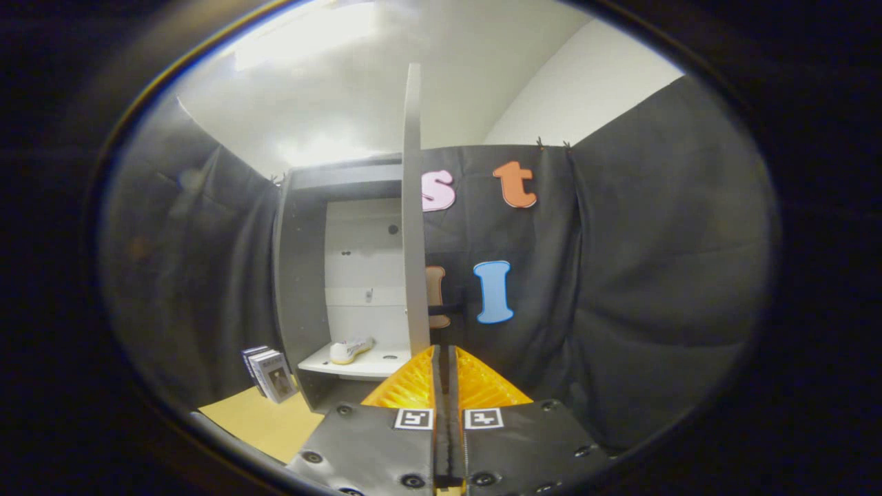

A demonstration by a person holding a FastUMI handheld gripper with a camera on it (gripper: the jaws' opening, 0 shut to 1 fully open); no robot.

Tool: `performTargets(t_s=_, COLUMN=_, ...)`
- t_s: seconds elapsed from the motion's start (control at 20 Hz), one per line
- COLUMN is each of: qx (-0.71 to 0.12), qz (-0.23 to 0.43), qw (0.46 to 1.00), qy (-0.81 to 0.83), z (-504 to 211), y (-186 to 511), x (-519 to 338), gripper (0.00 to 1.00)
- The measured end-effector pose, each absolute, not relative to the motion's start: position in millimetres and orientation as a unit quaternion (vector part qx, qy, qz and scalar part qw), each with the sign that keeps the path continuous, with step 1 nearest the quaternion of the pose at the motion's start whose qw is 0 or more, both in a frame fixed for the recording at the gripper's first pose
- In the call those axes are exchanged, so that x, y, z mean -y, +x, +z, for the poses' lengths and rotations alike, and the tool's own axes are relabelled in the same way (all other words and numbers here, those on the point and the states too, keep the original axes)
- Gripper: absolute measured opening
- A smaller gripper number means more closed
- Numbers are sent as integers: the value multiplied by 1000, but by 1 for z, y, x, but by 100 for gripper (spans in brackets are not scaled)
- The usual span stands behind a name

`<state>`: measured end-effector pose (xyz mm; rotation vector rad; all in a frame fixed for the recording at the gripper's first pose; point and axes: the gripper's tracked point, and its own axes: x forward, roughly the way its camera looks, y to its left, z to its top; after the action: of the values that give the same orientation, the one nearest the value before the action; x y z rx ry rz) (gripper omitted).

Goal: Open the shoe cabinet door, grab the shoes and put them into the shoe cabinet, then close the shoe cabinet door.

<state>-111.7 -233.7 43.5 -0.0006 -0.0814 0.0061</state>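
Your gripper [444,355] is level, fingers pressed together on nothing, tips just short of the open door's edge.

The flat pale door [413,207] stands edge-on ahead of your fingers; beyond and left, a pale shoe [351,350] lies on the shoe cabinet's [301,275] smooth white shelf, with boxy packs [270,373] further left.

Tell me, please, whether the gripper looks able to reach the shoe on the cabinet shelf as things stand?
Probably yes: the door stands open edge-on just ahead of the shut gripper, and the shoe lies exposed on the shelf beyond, left of the fingers.
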Motion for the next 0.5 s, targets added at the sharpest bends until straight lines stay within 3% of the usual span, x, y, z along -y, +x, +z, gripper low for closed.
performTargets(t_s=0.5, qx=16, qz=47, qw=999, qy=-3, z=8, y=-120, x=179, gripper=2)
